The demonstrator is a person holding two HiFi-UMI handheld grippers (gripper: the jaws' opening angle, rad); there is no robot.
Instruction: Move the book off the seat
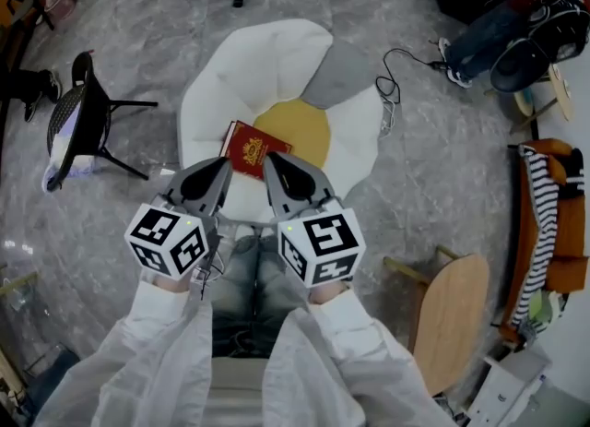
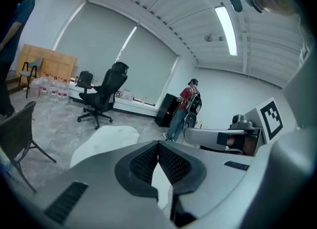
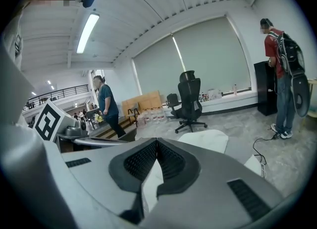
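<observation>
Item: book (image 1: pixel 255 150), red cover with a gold emblem; lies flat on the seat (image 1: pixel 267 61), across the left edge of its yellow centre and onto a white petal; not yet lifted

Seat: low, white, flower-shaped, soft-looking; a grey cushion (image 1: pixel 336 75) at its far right; stands on the grey floor (image 1: pixel 138 38), with a cable (image 1: pixel 392 84) trailing beside it

Left tongs (image 1: pixel 219 171): pressed together, nothing between them; tips at the book's near left corner; contact cannot be told

Right tongs (image 1: pixel 277 165): pressed together, likewise empty; tips at the book's near right edge; contact cannot be told

Step, as judged: approach; no grip made

Hazards, as judged:
- both tongs must spread before they can take the book; pushed on while pressed together, they would shove it across the cushion
- the book lies flush on a yielding surface; a lower jaw may dig into the padding instead of passing under
- a pinch on the cover alone would let the pages drop open
- a hold at one corner only may let it twist out
</observation>
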